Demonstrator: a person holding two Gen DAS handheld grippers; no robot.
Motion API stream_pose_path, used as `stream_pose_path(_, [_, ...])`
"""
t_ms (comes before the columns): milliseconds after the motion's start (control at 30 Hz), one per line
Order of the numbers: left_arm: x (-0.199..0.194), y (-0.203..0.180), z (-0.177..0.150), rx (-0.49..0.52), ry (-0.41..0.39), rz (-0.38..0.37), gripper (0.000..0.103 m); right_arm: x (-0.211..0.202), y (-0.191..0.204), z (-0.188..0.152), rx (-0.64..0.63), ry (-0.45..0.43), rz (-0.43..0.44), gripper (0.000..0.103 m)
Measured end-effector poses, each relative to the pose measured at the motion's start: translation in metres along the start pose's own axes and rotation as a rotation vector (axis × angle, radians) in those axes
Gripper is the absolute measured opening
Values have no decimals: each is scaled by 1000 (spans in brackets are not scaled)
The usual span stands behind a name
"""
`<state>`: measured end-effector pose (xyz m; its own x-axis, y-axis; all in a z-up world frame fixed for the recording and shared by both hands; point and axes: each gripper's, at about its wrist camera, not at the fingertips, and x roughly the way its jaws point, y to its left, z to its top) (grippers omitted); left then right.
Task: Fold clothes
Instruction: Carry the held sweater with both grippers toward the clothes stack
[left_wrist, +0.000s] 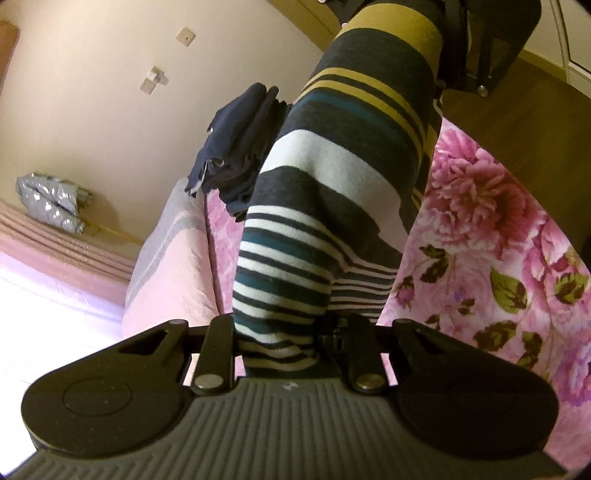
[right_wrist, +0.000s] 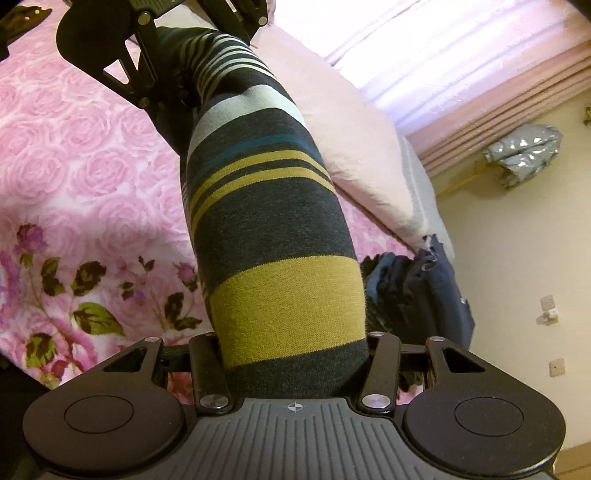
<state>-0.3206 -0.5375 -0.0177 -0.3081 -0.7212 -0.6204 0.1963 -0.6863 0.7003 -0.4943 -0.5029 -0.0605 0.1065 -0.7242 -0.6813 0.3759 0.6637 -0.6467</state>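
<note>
A long knitted garment striped in charcoal, mustard, teal and white (left_wrist: 332, 184) hangs stretched between two hand-held grippers above a bed spread with a pink rose-printed blanket (left_wrist: 498, 240). In the left wrist view the left gripper (left_wrist: 280, 347) pinches the narrow-striped white and teal end at the bottom centre of the frame, while the right gripper (left_wrist: 476, 48) appears at the upper right, clamped on the mustard-banded end. The right wrist view mirrors this: the right gripper (right_wrist: 295, 369) bites the charcoal end below the broad mustard band at bottom centre, and the left gripper (right_wrist: 166, 62) holds the far end at the upper left.

The step in hand looks like the carrying or straightening stage of a fold, with the garment already doubled into a narrow strip and lifted off the blanket. The next move likely calls for bringing the two ends together or lowering the strip flat, keeping both pinches firm so the layers do not slide apart.

Open blanket lies at the left of the right wrist view. A pale pink pillow (right_wrist: 354, 147) and a folded stack of navy clothes (right_wrist: 417, 291) crowd the right side near the bed's edge, beside the cream wall (right_wrist: 517, 277).
</note>
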Motion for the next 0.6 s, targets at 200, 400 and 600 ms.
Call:
stream_pose_path(200, [-7,-1,13,39,-37,-9,20,-17,0,-6,23,28,-35,48])
stream_pose_path(400, [3,-5,48,76,-75,-20,20,-28,-17,-31,50,54,-61,48])
stream_pose_path(600, [30,-12,119,100,-115,-45,20,-35,-49,-87,107,96,-93,48])
